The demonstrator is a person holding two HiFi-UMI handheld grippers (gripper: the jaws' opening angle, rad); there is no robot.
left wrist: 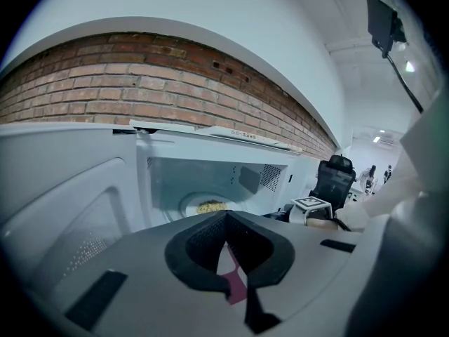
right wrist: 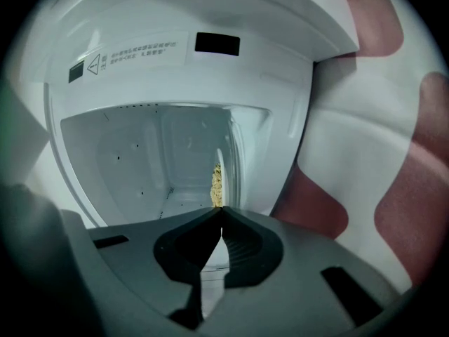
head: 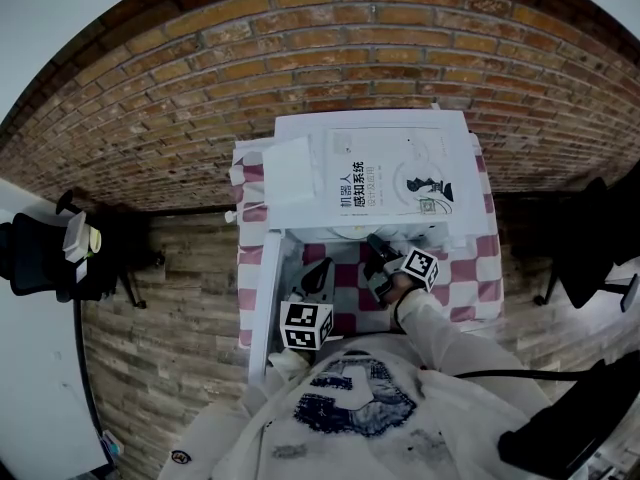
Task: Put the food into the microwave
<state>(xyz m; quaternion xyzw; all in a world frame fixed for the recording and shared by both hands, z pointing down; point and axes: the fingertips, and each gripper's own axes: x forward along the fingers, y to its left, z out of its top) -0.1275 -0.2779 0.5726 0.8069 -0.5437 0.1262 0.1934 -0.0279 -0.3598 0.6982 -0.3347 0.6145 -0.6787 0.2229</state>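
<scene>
head view: a person in a white top holds both grippers at the open microwave (head: 300,133), which stands on a red-and-white checked tablecloth (head: 482,268). the left gripper (head: 322,280), jaws closed together on nothing, hangs just in front of the microwave, beside its door (head: 265,298), which is swung open on the left. the right gripper (head: 376,245), jaws likewise pressed tip to tip and empty, sits at the mouth of the microwave, toward its right side. in the left gripper view the food (left wrist: 210,206), a yellowish heap on a pale plate (left wrist: 189,203), lies inside the microwave on the floor of the cavity, well clear of both tools. a printed book (head: 395,173) lies flat on top of the microwave. behind the microwave runs a brick wall (head: 300,48).
</scene>
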